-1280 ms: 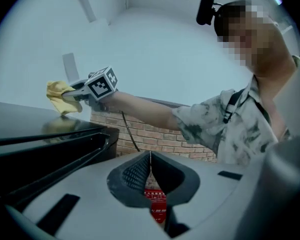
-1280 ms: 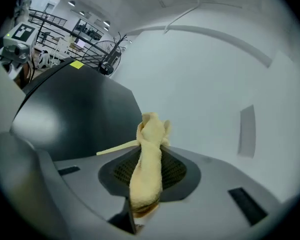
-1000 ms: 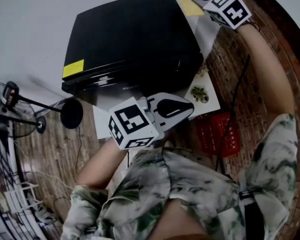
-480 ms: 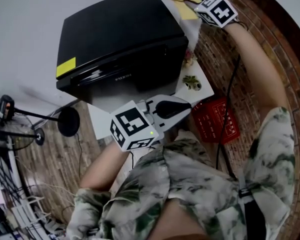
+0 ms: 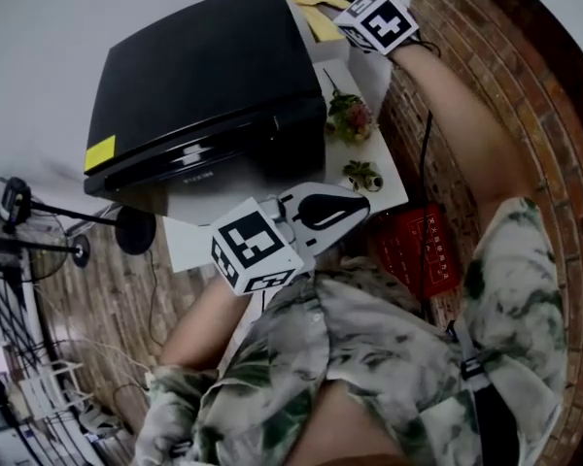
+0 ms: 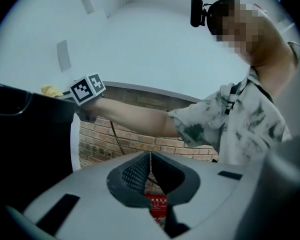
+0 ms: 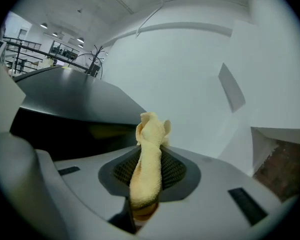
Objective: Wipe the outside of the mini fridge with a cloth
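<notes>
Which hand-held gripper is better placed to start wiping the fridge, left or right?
Right. The right hand-held gripper is shut on the yellow cloth beside the mini fridge's far top corner. The left hand-held gripper is shut, empty, and sits low near the person's torso, off the fridge.

White table with a fridge and two small plants.
The white table (image 5: 384, 153) stretches from the left claw (image 5: 362, 206) away to the right claw (image 5: 332, 10). The black mini fridge (image 5: 194, 76) fills most of it, left of both claws. On the bare strip between them stand a flowering plant (image 5: 350, 117) and, just ahead of the left claw, a smaller green plant (image 5: 362, 175).
</notes>
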Tool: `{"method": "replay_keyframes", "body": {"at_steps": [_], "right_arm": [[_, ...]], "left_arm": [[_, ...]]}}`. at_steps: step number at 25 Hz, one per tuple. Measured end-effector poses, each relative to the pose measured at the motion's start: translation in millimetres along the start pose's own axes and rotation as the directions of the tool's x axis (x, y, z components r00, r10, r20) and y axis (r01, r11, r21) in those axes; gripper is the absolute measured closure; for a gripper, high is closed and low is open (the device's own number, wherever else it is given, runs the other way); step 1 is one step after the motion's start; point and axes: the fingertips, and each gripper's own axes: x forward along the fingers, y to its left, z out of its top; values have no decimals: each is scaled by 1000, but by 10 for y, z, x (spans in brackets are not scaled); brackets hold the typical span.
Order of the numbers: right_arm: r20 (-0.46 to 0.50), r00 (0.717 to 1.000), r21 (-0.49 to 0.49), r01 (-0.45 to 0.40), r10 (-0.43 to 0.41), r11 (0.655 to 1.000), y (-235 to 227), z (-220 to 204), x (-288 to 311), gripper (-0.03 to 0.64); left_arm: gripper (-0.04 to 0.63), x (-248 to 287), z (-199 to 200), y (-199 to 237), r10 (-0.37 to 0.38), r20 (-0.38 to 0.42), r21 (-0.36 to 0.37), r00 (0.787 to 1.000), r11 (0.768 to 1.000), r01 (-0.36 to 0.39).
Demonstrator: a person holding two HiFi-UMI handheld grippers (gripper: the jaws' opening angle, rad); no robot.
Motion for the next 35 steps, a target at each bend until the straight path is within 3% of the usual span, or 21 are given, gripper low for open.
{"method": "replay_keyframes", "body": {"at_steps": [3,15,35], "right_arm": [[43,998,-1,-49,49,999,74,-36,205,520],[61,979,59,-198,194,978,507,-617,686,520],[-135,939,229,-280,316,932,1457,-2242,1359,520]], "left_arm": [[568,178,2,149,36,-5,-8,999,999,-36],[568,457,-25,347,162,0,-71,987,984,-162],[568,543,-247,359,278,-47,-154,959,947,-282]]}}
